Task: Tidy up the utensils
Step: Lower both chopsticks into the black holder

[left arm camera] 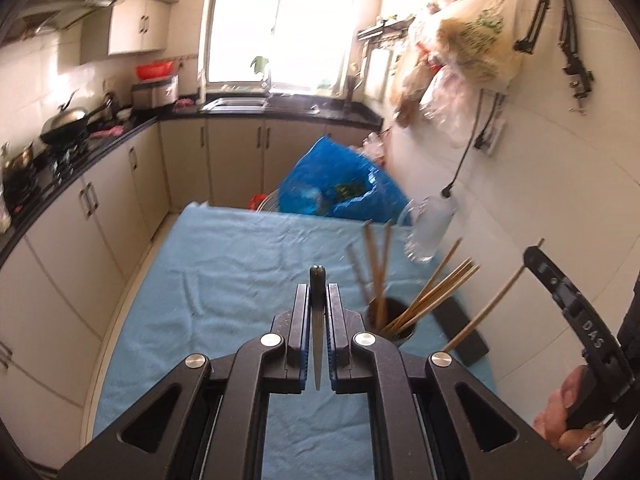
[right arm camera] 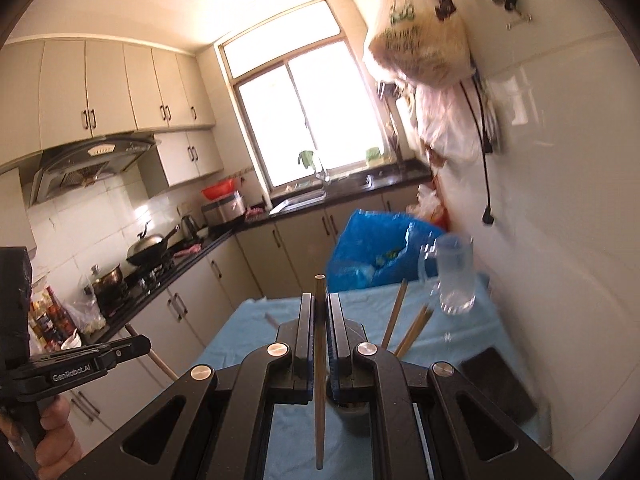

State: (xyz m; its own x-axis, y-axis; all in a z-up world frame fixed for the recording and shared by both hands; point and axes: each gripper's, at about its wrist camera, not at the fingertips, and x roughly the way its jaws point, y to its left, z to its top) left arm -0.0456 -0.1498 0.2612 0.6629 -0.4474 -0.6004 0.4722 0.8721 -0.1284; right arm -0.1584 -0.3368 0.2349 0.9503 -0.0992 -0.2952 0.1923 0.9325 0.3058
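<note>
Left wrist view shows the left claw (left arm camera: 318, 300) pressed together on a dark chopstick (left arm camera: 317, 320) that runs lengthwise between its pads, above the blue-covered table (left arm camera: 208, 280). Just right of it stands a dark holder (left arm camera: 390, 322) with a bundle of wooden chopsticks (left arm camera: 424, 296) leaning out of it; its base is hidden behind the claw. In the right wrist view the right claw (right arm camera: 319, 320) pinches a single wooden chopstick (right arm camera: 319, 380), and the holder is mostly covered by its fingers. A clear glass mug (right arm camera: 454, 276) stands beyond, its contents hard to make out through blur. A blue bag (left arm camera: 340, 184) sits past the table's far edge, with something green inside.
</note>
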